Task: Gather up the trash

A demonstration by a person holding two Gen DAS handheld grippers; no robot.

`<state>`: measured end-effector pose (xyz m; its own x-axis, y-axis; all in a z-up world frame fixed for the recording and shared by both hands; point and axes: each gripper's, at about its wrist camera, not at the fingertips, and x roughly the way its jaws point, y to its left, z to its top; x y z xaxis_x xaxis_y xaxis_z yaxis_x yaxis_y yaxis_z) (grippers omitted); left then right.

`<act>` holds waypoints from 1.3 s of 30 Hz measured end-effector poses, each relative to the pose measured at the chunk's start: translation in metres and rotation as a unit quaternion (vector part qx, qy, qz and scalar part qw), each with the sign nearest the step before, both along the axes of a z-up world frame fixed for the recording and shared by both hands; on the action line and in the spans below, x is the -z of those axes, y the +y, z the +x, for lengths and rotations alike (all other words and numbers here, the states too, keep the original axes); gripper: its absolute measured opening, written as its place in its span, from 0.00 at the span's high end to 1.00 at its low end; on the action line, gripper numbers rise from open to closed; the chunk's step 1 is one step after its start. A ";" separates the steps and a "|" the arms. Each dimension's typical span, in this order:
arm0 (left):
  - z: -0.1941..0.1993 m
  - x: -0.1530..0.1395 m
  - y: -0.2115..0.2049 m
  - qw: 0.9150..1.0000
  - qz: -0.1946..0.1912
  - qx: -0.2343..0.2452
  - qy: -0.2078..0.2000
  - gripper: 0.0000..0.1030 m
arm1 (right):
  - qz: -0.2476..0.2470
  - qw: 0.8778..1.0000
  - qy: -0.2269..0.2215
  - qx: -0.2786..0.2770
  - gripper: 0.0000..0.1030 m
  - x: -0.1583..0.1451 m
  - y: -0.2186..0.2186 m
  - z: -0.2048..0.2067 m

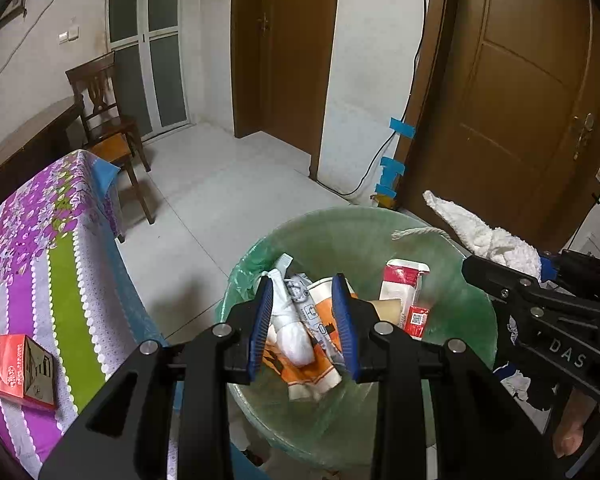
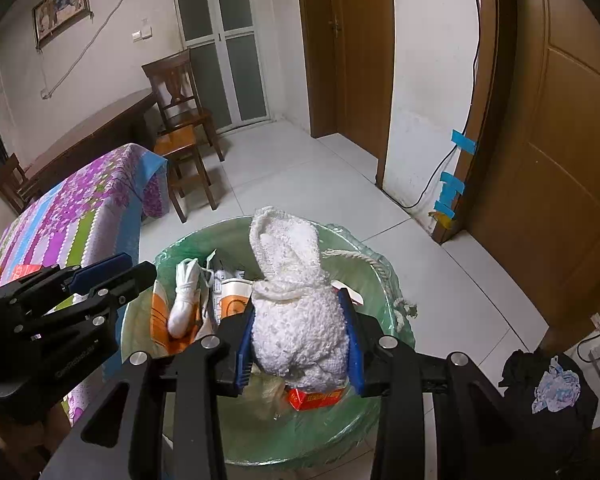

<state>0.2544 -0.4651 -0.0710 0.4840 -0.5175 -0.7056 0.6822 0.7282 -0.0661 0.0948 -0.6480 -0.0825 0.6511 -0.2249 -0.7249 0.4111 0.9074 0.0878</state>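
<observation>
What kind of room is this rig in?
Most likely a room in a home, perhaps a dining or living area: brown wooden doors, a wooden chair by a dark table, a floral tablecloth, tiled floor. A green-lined trash bin sits below both grippers.

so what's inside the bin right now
In the green-lined bin: a paper cup, a knotted white bundle, an orange wrapper and red-and-white packets. Whatever lies beneath them is covered.

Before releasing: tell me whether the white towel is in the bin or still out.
Out: the white towel is clamped in the right gripper, held above the green-lined bin.
</observation>
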 end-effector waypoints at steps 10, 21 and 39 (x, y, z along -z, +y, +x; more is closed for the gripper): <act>0.000 -0.003 0.005 1.000 -0.001 -0.010 -0.003 0.21 | 0.000 1.000 -0.019 0.007 0.34 -0.006 -0.001 -0.009; -0.036 -0.031 0.062 0.998 -0.053 -0.009 -0.023 0.06 | -0.056 0.991 -0.116 -0.019 0.11 -0.043 0.068 -0.099; -0.164 -0.069 0.215 0.984 -0.108 -0.055 -0.130 0.05 | -0.100 0.971 -0.214 0.012 0.05 -0.044 0.198 -0.274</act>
<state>0.0901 -0.2502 -0.0025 0.6948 -0.5773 -0.4290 0.6152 0.7860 -0.0613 -0.1796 -0.4501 -0.0380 0.8761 -0.3532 -0.3282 0.3979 0.9141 0.0783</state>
